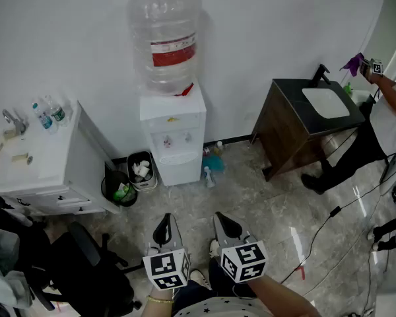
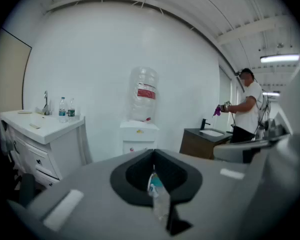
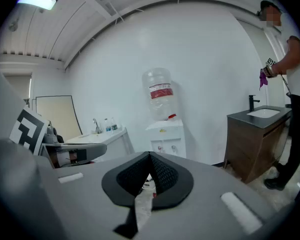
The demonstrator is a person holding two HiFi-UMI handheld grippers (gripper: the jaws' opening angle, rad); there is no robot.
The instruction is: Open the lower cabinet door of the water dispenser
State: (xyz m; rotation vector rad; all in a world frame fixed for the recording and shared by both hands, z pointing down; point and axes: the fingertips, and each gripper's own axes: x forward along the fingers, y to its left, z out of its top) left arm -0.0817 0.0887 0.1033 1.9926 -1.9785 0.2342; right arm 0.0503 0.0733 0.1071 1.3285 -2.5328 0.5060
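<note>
White vanity [image 1: 33,170]; black bin [image 1: 113,179] beside it; dark vanity [image 1: 284,134].

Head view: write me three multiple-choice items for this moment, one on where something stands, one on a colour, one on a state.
1. The waste bins stand:
A) left of the water dispenser
B) right of it
C) on top of it

2. The band round the dispenser's bottle is:
A) blue
B) red
C) green

3. The lower cabinet door is:
A) wide open
B) taken off
C) shut

Key:
1 A: the bins sit between the dispenser and the white vanity.
2 B: a red label wraps the clear bottle.
3 C: the door lies flush with the dispenser's front.
</note>
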